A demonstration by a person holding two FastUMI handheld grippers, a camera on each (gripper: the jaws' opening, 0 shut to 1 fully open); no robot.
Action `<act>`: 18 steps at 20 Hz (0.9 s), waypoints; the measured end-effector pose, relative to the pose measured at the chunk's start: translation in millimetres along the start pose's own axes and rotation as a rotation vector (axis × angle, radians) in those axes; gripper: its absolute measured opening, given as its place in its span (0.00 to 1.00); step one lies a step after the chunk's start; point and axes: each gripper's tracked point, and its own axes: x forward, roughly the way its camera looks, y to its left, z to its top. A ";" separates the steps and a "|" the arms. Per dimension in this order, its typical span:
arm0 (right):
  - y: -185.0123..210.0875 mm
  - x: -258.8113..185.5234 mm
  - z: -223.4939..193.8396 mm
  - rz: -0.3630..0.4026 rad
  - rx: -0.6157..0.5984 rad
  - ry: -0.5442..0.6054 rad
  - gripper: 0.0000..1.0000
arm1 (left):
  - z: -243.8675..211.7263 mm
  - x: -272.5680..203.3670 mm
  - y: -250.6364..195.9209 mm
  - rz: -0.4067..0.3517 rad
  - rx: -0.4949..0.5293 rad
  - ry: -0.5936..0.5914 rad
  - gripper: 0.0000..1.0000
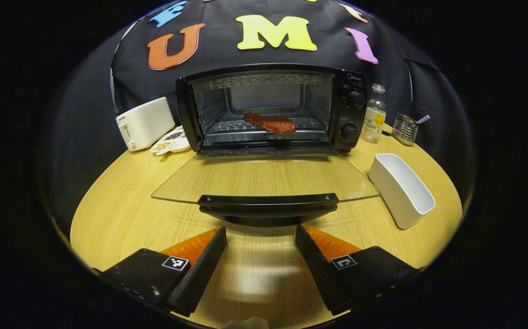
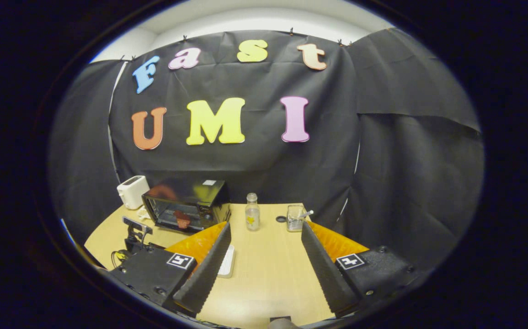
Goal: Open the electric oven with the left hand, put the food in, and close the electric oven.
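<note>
The black electric oven (image 1: pixel 268 107) stands at the back of the round wooden table with its glass door (image 1: pixel 264 176) folded down flat. A reddish-brown piece of food (image 1: pixel 270 123) lies on the wire rack inside. My left gripper (image 1: pixel 260 232) is open just in front of the door's black handle (image 1: pixel 268 204), level with it and not touching it, with nothing between its fingers. In the right gripper view the oven (image 2: pixel 186 203) is far off to the left with the food (image 2: pixel 182 221) inside. My right gripper (image 2: pixel 266 227) is open and empty above the table.
A white toaster (image 1: pixel 145 123) and a small dish of seeds (image 1: pixel 171 140) sit left of the oven. To its right are a glass bottle (image 1: pixel 374 119), a wire holder (image 1: pixel 404 129) and a white oblong container (image 1: pixel 401 189). Bare tabletop lies under the left gripper.
</note>
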 end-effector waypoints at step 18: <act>-6.5 -13.8 -19.1 -0.104 0.131 -0.009 0.98 | 118.0 -22.7 17.5 -0.056 0.023 -0.151 0.96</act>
